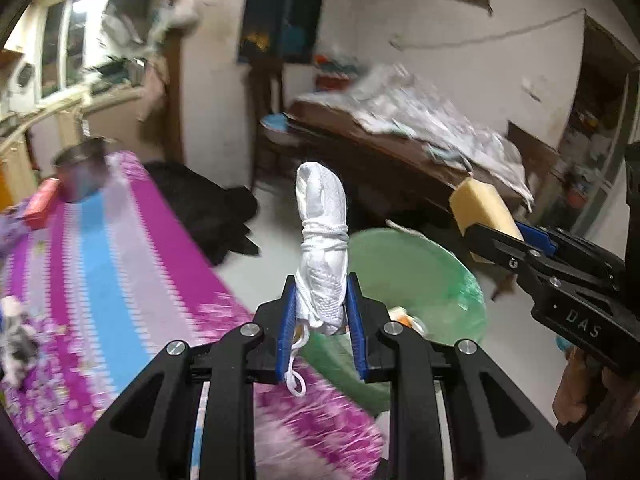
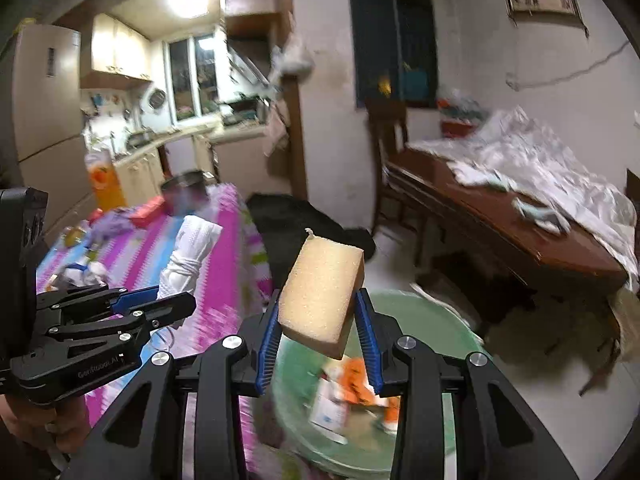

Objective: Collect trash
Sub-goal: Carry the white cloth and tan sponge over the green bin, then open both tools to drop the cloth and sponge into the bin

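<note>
left wrist view: your left claw [image 1: 321,300] clamps a white rolled cloth bundle tied with string [image 1: 322,248] between the pink striped worktop [image 1: 100,248] and round green plastic basin [image 1: 420,272]. right wrist view: your right claw [image 2: 318,316] grips a tan rectangular sponge [image 2: 322,294] over that basin on the pale floor [image 2: 540,376].

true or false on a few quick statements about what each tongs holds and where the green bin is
1. The left tongs grip a white cloth bundle tied with string. True.
2. The right tongs are empty. False: they clamp a yellow sponge.
3. The green bin already has trash inside. True: orange and white packaging lies in it.
4. The bin stands on the striped tablecloth. False: it stands on the floor beside the table.
5. The sponge is blue. False: it is yellow.
</note>
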{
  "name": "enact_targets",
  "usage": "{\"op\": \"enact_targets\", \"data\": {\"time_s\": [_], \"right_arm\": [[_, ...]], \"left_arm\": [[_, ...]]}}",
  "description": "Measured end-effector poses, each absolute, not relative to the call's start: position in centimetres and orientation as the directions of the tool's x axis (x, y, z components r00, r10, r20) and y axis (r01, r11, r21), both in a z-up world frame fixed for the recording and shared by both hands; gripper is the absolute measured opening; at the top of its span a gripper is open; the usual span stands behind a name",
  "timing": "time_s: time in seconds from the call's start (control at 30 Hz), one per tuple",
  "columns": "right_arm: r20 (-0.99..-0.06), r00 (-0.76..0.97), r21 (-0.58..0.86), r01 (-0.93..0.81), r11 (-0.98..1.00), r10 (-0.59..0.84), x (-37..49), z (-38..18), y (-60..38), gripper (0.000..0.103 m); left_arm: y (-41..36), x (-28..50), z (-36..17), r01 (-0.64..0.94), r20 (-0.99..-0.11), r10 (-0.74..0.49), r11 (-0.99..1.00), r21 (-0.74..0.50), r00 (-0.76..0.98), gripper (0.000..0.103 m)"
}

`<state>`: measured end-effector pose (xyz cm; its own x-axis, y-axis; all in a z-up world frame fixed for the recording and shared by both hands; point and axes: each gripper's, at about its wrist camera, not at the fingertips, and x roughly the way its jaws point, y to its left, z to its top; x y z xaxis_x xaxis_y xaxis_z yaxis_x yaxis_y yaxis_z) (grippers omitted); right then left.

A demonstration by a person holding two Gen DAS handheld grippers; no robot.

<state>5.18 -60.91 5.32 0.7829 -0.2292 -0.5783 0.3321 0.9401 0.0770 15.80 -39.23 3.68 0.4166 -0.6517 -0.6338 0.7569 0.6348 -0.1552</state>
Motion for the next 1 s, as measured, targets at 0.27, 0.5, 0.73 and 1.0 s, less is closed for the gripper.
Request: {"op": "enact_targets", "data": {"time_s": [0.27,0.5,0.73,1.0], "right_arm": [[-0.732,0.660,0.130,0.378,0.917,-0.168,7.0,-0.9,-67.5,0.037],[-0.804,0.582,0.149,0.395,0.906,-0.121,8.6,-5.1,-70.3,0.037],[-0.819,0.563,0.157,0.400,0.903,-0.107,9.0,-6.7,-69.9,0.037],[-0.817,0.567,0.155,0.396,0.905,-0.108,9.1,-6.4,-69.1,0.037]], "left_arm": [[-46.7,16.2,-0.9,0.805,-0.752,-0.608,0.565,-0.184,0.255,0.022],[-49.7,16.3,-4.2,0.810,-0.816,-0.540,0.562,-0.168,0.206,0.022],[-49.9,17.0,-5.7,0.807,-0.838,-0.507,0.571,-0.152,0.201,0.022],[-50.1,17.1,-5.4,0.808,-0.837,-0.505,0.572,-0.142,0.211,0.022]]}}
